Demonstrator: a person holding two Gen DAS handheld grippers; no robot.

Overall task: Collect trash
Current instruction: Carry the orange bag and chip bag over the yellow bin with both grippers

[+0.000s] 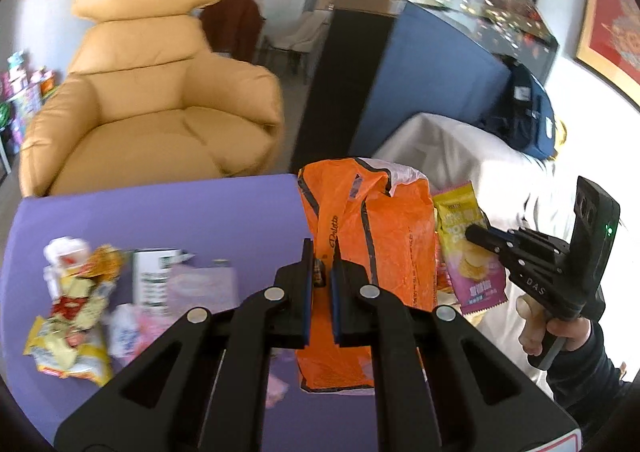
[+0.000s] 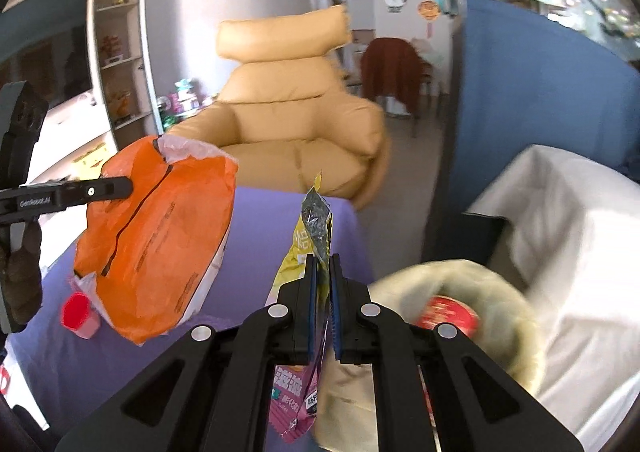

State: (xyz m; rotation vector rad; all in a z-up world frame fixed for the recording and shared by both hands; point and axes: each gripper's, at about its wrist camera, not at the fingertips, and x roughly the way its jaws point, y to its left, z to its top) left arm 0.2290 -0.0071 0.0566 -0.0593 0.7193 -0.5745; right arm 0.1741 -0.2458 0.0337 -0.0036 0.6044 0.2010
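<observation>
A: Left gripper (image 1: pixel 322 252)?

B: Jaws nearly together, pinching the upper edge of the orange bag (image 1: pixel 376 252). From the right wrist view the same gripper (image 2: pixel 124 185) comes in from the left side, and the bag (image 2: pixel 160 236) hangs lifted over the purple table (image 2: pixel 256 252).

A: Right gripper (image 2: pixel 323 266)?

B: Clamped on a chip packet (image 2: pixel 310 236), yellow at the top, pink at the bottom. The packet stands upright between the pads and hangs below them. In the left view that gripper (image 1: pixel 476 234) holds the packet (image 1: pixel 468 248) just right of the bag, near its open top.

A: Bag mouth?

B: Open at the top; white lining shows at the rim.

A: Other trash?

B: On the table (image 1: pixel 180 211), left part: a heap of crumpled wrappers (image 1: pixel 76 308), yellow, white and red, and a white carton (image 1: pixel 150 276) beside pinkish paper. All blurred. Right view shows a red cap (image 2: pixel 76 310) on the table under the bag.

A: Right of the table?

B: A cream-coloured basket (image 2: pixel 496 292) with something red inside, too blurred to identify. It is below and right of the packet.

A: Background?

B: Tan armchair (image 1: pixel 152 99) behind the table.
</observation>
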